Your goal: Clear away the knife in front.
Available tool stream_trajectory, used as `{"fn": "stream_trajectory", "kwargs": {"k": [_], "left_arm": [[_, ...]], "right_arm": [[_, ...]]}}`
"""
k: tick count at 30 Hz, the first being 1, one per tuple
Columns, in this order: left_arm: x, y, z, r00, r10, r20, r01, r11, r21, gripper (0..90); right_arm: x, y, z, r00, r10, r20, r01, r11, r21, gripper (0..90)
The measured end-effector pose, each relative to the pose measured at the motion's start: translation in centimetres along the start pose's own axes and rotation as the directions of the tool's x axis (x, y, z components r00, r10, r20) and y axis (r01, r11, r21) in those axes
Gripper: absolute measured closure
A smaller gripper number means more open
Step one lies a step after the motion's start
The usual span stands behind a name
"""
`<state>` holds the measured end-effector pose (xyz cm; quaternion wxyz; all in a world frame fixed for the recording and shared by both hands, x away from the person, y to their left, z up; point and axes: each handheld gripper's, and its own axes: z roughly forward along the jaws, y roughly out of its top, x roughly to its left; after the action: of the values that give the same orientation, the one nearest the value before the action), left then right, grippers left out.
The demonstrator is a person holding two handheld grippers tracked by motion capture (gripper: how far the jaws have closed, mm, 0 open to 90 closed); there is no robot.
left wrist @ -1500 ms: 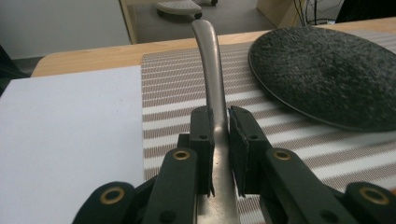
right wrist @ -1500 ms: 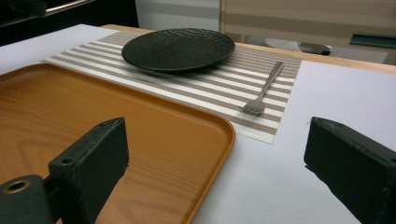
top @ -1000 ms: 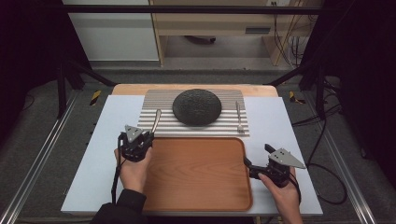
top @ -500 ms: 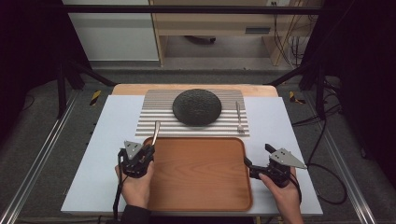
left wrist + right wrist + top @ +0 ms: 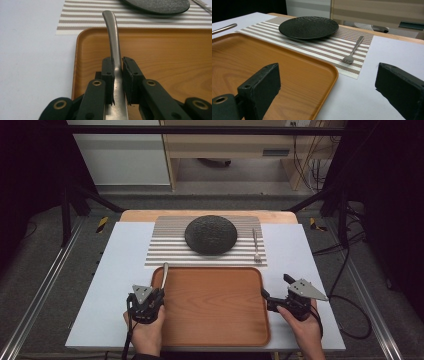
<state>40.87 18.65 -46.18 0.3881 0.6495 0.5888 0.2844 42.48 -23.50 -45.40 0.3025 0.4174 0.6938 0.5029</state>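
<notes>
Over the left edge of the wooden tray (image 5: 215,310), the left gripper (image 5: 146,301) has its jaws closed tight on a metal utensil (image 5: 113,45). In the left gripper view the two black pads pinch the flat steel from both sides, and the curved handle end rises forward toward the striped placemat (image 5: 165,251). Which kind of utensil it is I cannot say for sure, because the working end is hidden under the gripper; it may be a knife or a spoon. In the high view its free end (image 5: 165,268) lies just above the tray's far left corner.

The right gripper (image 5: 274,299) waits at the right edge of the tray with its jaws wide apart and nothing between them.

I judge the work to be clearing the table setting onto the tray, and it looks to be at the beginning. The tray holds nothing yet. The utensil is lifted and brought over the tray, but it is not put down. The fork (image 5: 256,245) lies on the right part of the placemat, and the black plate (image 5: 211,234) sits in its middle, both untouched. So the release of this utensil, then the fork and the plate, are left to do.
</notes>
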Motion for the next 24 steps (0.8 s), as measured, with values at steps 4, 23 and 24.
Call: {"fn": "stream_trajectory", "kwargs": {"k": [4,23,24], "left_arm": [[0.15,-0.26,0.05,0.9998,-0.008,-0.016,0.008,1.0,0.001,79.7],[0.72,-0.44,0.74,1.0,0.007,-0.003,-0.007,0.9983,0.058,79.7],[0.76,-0.48,0.79,1.0,0.007,-0.005,-0.006,0.9981,0.061,79.7]], "right_arm": [[0.13,0.0,0.12,1.0,-0.003,-0.005,0.003,1.0,0.004,6.2],[0.12,0.04,0.2,1.0,-0.002,-0.003,0.002,1.0,0.007,6.3],[0.13,0.02,0.21,1.0,-0.002,-0.004,0.002,1.0,0.008,6.3]]}}
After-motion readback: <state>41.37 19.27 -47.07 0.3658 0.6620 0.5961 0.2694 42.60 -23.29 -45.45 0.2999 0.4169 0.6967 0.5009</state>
